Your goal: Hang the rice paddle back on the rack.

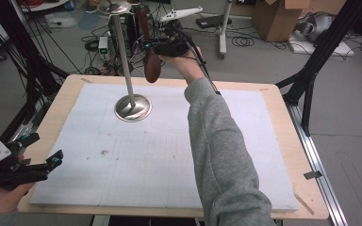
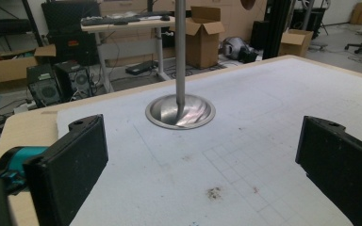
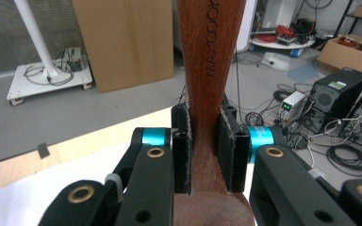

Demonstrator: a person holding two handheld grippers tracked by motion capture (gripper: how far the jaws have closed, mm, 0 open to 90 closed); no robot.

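Clamping the wooden spoon (image 1: pixel 150 56) upright, bowl down, the right gripper (image 1: pixel 158 47) hangs just right of the stand (image 1: pixel 122 56) at the table's (image 1: pixel 283 141) far edge; the left gripper (image 1: pixel 26 162), fingers wide and empty, rests near-left.

The high view looks forward and down over the whole desk (image 1: pixel 283 141). The left gripper view sits low at the desk's near corner, sharing the metal stand (image 1: pixel 132 107) (image 2: pixel 180 110). The right gripper view looks close along a wooden spoon (image 3: pixel 207 70).
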